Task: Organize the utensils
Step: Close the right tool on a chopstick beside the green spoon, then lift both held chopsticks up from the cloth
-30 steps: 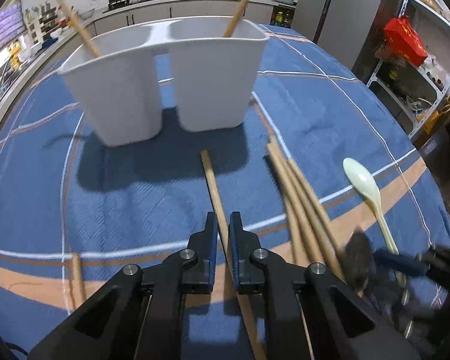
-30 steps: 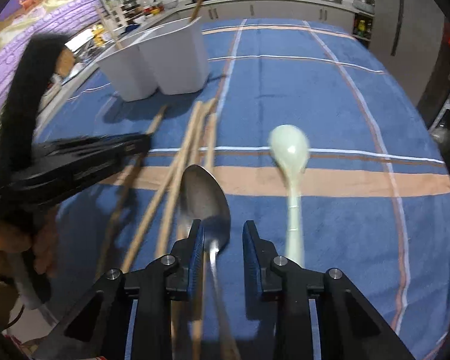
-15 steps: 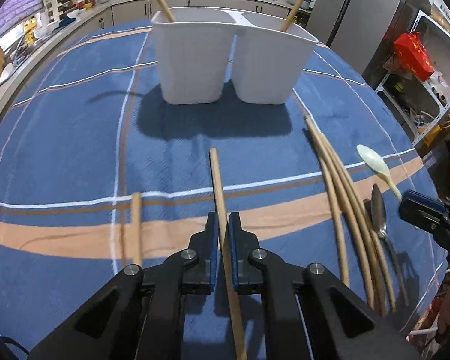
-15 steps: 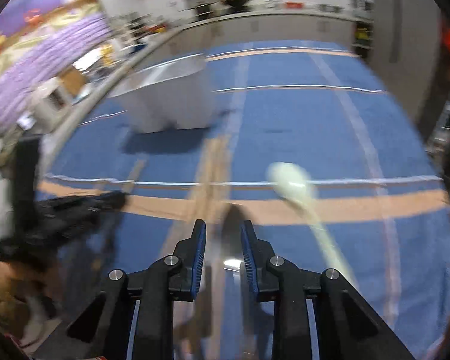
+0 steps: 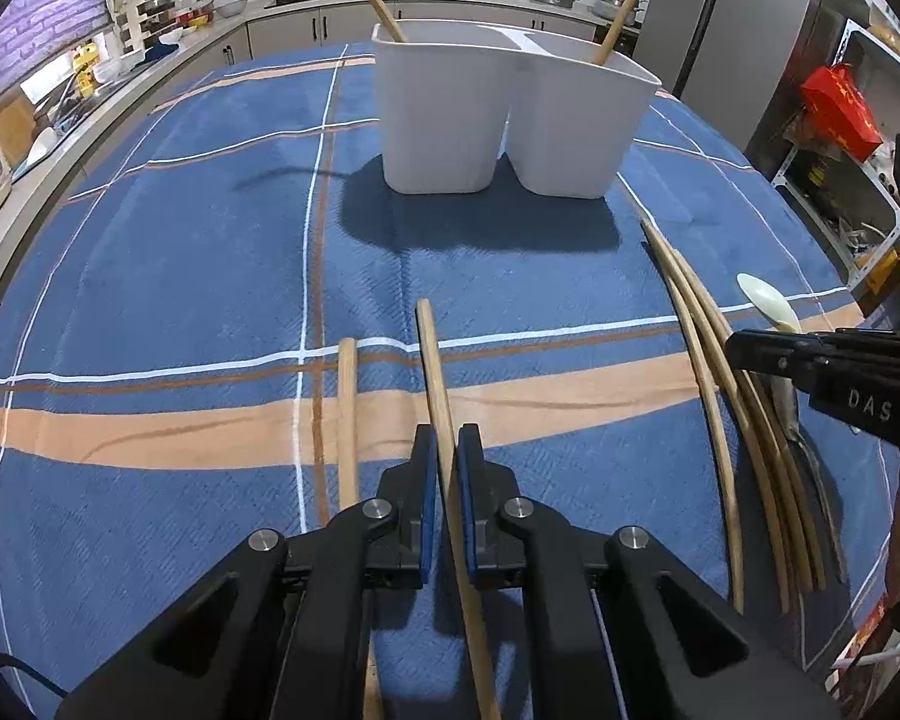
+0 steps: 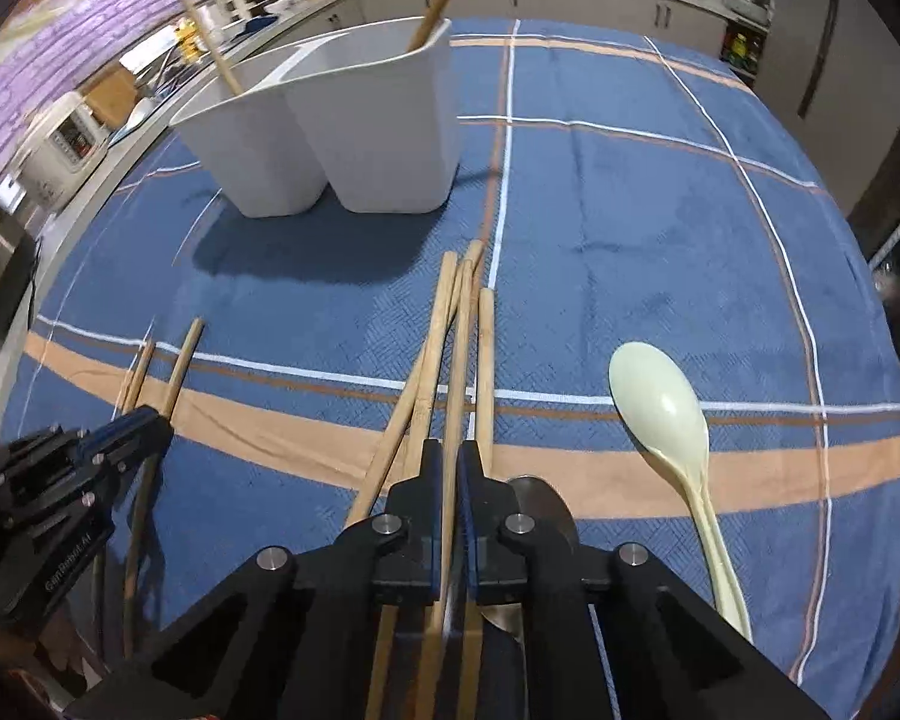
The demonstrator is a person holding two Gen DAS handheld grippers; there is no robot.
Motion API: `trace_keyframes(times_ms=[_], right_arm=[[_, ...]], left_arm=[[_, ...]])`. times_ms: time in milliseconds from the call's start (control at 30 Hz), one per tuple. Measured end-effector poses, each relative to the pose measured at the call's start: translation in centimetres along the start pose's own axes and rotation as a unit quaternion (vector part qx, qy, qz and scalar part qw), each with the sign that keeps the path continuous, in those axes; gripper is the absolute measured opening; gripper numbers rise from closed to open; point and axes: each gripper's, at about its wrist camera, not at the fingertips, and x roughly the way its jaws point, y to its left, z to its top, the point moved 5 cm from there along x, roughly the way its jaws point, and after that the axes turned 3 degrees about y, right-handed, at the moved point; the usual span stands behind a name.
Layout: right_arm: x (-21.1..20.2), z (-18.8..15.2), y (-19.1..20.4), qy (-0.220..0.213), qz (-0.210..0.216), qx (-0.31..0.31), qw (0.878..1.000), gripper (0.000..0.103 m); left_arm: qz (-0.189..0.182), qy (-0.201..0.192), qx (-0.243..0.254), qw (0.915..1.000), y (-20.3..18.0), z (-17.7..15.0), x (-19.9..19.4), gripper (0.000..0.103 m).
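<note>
A white two-compartment holder [image 5: 510, 120] stands at the far middle of the blue plaid cloth, one wooden chopstick in each compartment; it also shows in the right wrist view [image 6: 342, 132]. My left gripper [image 5: 446, 468] is shut on a wooden chopstick [image 5: 435, 372] that points toward the holder. A second chopstick [image 5: 347, 420] lies just to its left. My right gripper [image 6: 448, 480] is shut on the metal spoon [image 6: 540, 504], whose bowl shows beside the right finger, over a bundle of several chopsticks [image 6: 450, 348]. A pale green spoon [image 6: 672, 426] lies to the right.
The table's blue cloth [image 5: 180, 300] runs to rounded edges on all sides. A kitchen counter [image 5: 150, 54] with pots lies behind, a fridge [image 5: 750, 30] and a shelf with a red bag [image 5: 840, 108] to the right. My right gripper shows at the left view's right edge [image 5: 822, 360].
My left gripper drew back from the holder with the chopstick still in it. My right gripper closed on the metal spoon and swung over the chopstick bundle.
</note>
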Motion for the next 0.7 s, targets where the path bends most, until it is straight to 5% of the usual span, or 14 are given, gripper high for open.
trace_keyframes(times_ms=[133,300,700], right_arm=[[0.3,0.1,1.5,0.007,0.042,0.001,0.999,0.005],[0.3,0.1,0.1,0.000,0.003,0.017,1.000,0.007],[-1.1,0.5,-0.7,-0.015,0.043,0.019,0.999,0.011]], left_arm=[[0.004,0.000,-0.006,1.0000,0.2,-0.1,-0.1,0.007],[-0.004,0.002,-0.018,0.9998,1.1,-0.5,-0.3,0.007],[-0.005,-0.005,-0.016,0.9998,1.0,-0.5,-0.2,0.007]])
